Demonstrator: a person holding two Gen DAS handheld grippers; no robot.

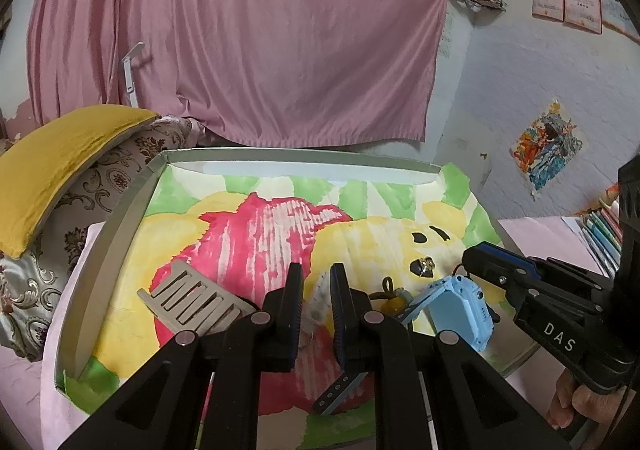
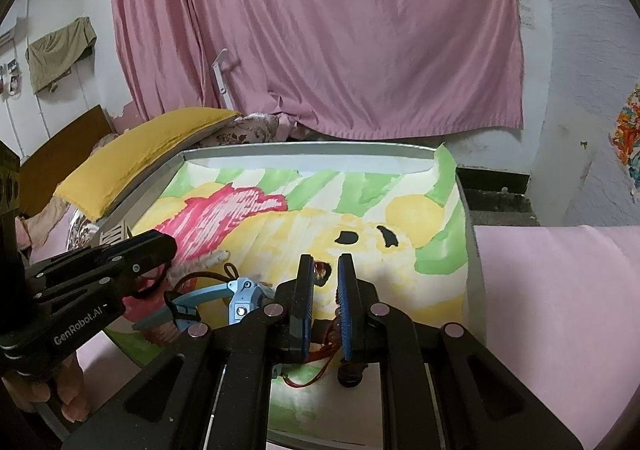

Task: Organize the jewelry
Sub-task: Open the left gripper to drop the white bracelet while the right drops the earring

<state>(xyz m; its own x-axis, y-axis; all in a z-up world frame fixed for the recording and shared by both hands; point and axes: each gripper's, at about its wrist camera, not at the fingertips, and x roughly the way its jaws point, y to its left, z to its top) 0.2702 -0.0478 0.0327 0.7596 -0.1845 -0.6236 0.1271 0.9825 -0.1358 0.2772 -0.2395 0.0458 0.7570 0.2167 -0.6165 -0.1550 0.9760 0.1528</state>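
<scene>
A shallow tray (image 1: pixel 120 234) lined with a painted sheet holds the jewelry. My left gripper (image 1: pixel 318 282) hangs low over it, shut to a narrow slit. A white bead bracelet (image 2: pixel 208 261) lies under its tips; whether the pads touch it is unclear. A blue watch (image 1: pixel 456 308) (image 2: pixel 240 300) lies between the two grippers, one strap end (image 1: pixel 336 390) beneath the left fingers. My right gripper (image 2: pixel 326 274) (image 1: pixel 470 256) is shut on a thin red cord (image 2: pixel 326 350) that trails down to a black piece (image 2: pixel 352 374). Small dark earrings (image 1: pixel 424 266) (image 2: pixel 322 270) sit just beyond it. An amber bead on a brown cord (image 1: pixel 390 300) lies beside the watch.
A slotted grey rack (image 1: pixel 192 298) lies at the tray's left. A yellow cushion (image 1: pixel 60 169) and patterned pillows lean against the left rim. A pink curtain (image 1: pixel 240 29) hangs behind. Books (image 1: pixel 600 234) lie at the right on the pink sheet (image 2: pixel 560 310). A hand (image 1: pixel 572 402) holds the right gripper's grip.
</scene>
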